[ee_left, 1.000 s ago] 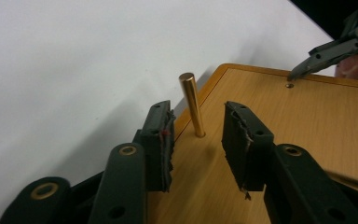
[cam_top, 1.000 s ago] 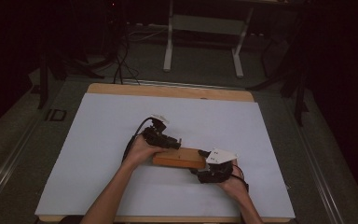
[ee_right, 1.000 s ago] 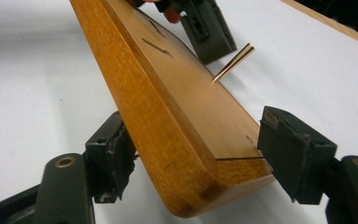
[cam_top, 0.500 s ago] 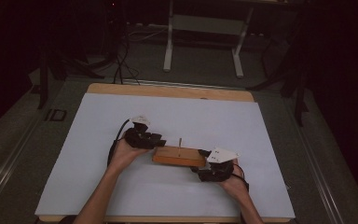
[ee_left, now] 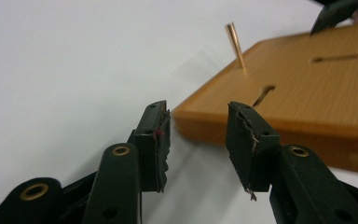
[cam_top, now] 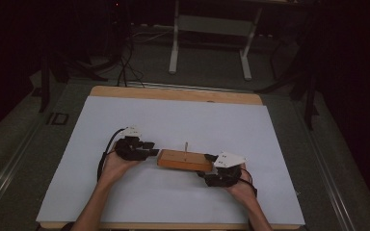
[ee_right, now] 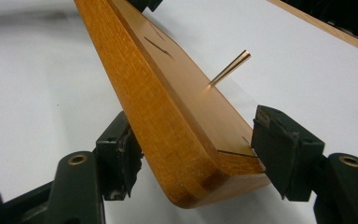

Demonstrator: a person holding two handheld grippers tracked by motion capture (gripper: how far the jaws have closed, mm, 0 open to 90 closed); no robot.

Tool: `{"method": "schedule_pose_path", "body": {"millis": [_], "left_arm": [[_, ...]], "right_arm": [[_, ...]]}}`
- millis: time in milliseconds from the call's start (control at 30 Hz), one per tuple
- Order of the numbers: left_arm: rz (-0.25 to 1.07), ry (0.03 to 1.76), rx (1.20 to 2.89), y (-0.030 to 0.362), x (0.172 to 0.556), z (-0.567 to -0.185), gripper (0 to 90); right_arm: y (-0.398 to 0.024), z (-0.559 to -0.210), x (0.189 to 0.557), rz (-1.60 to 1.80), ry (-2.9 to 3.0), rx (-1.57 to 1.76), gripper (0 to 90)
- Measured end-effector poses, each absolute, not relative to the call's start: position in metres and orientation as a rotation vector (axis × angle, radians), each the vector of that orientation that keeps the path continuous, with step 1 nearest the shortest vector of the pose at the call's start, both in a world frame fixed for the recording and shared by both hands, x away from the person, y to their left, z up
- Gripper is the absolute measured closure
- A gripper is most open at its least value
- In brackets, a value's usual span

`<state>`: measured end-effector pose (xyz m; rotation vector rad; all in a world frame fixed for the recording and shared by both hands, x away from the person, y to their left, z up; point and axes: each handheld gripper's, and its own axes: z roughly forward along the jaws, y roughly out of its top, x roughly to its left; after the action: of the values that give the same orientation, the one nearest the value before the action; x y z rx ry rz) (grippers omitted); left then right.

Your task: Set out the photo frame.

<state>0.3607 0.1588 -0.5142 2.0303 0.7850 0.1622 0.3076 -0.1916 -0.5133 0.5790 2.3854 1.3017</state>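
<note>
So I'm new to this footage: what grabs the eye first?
A flat wooden block with a thin brass pin standing up from it lies on the white table, near the front edge. The right tool straddles its near end, and the left tool stands open just off its other end.

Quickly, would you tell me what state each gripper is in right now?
Left gripper: open, empty, just short of the wooden block.
Right gripper: clamped on the block's end.
</note>
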Motion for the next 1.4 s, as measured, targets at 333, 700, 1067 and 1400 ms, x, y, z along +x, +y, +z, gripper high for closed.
{"method": "schedule_pose_path", "body": {"millis": [333, 700, 1067, 1400], "left_arm": [[0.327, 0.73, 2.083, 0.155, 0.338, -0.513, 53.6], [0.382, 0.65, 2.135, 0.146, 0.323, -0.516, 46.4], [0.443, 0.577, 2.118, 0.123, 0.324, -0.519, 42.1], [0.486, 0.551, 2.112, 0.116, 0.329, -0.52, 47.4]], "right_arm": [[-0.192, -0.512, 0.309, 1.305, 2.379, 0.586, 36.6], [-0.195, -0.511, 0.311, 1.322, 2.372, 0.603, 39.3], [-0.196, -0.51, 0.315, 1.34, 2.371, 0.606, 40.4], [-0.198, -0.513, 0.319, 1.335, 2.372, 0.606, 42.3]]}}
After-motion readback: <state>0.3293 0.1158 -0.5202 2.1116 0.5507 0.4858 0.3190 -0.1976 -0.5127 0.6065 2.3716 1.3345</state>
